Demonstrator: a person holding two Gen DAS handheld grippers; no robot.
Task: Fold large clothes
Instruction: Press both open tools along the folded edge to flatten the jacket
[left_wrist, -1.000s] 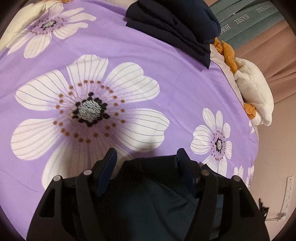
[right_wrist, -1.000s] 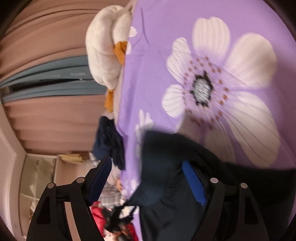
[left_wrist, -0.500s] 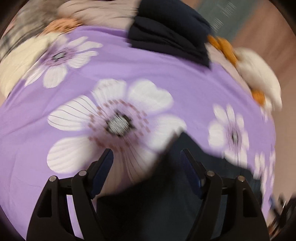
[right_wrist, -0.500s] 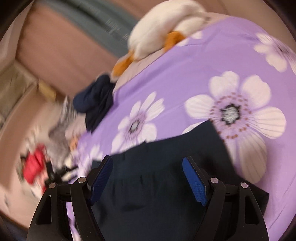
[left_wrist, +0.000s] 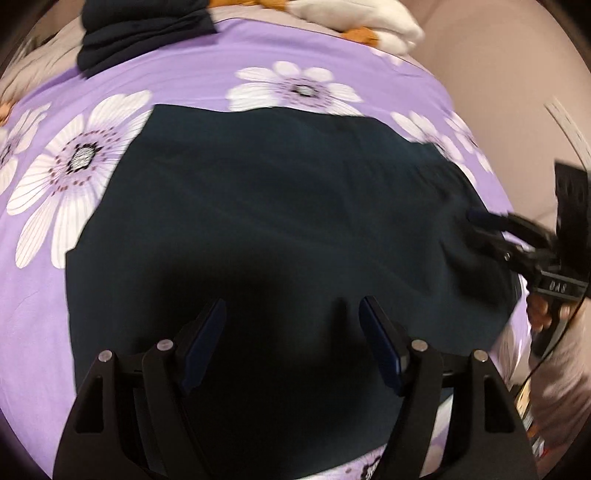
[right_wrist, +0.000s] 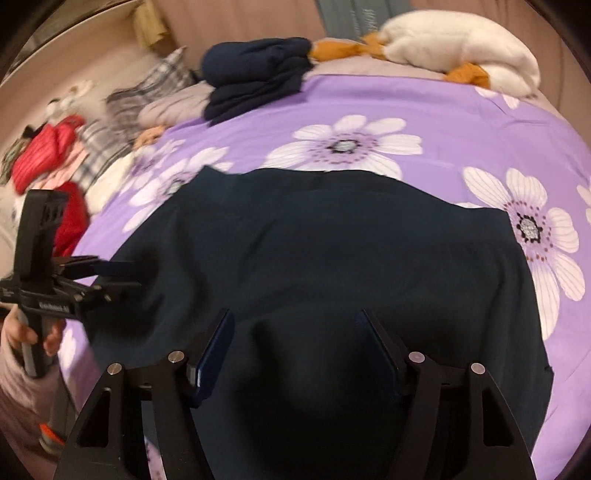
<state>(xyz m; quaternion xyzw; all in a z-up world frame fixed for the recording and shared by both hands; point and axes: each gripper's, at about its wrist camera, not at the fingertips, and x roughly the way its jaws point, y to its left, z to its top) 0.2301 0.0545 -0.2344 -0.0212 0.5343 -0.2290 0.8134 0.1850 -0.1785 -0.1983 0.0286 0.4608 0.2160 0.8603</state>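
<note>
A big dark teal garment (left_wrist: 280, 236) is lying spread pretty flat across the purple flowered bedspread (left_wrist: 207, 77), near edge hanging toward the cameras. The left gripper (left_wrist: 291, 343) is hovering over that near part with its jaws spread wide, nothing between them. The right gripper (right_wrist: 293, 345) is doing the same, wide and empty.

Only the right wrist view is showing the messy pile of red and plaid clothes (right_wrist: 66, 147) off the bed's left end. Both views are catching the folded navy stack (right_wrist: 255, 74) and the white plush goose (right_wrist: 454, 48) at the far edge.
</note>
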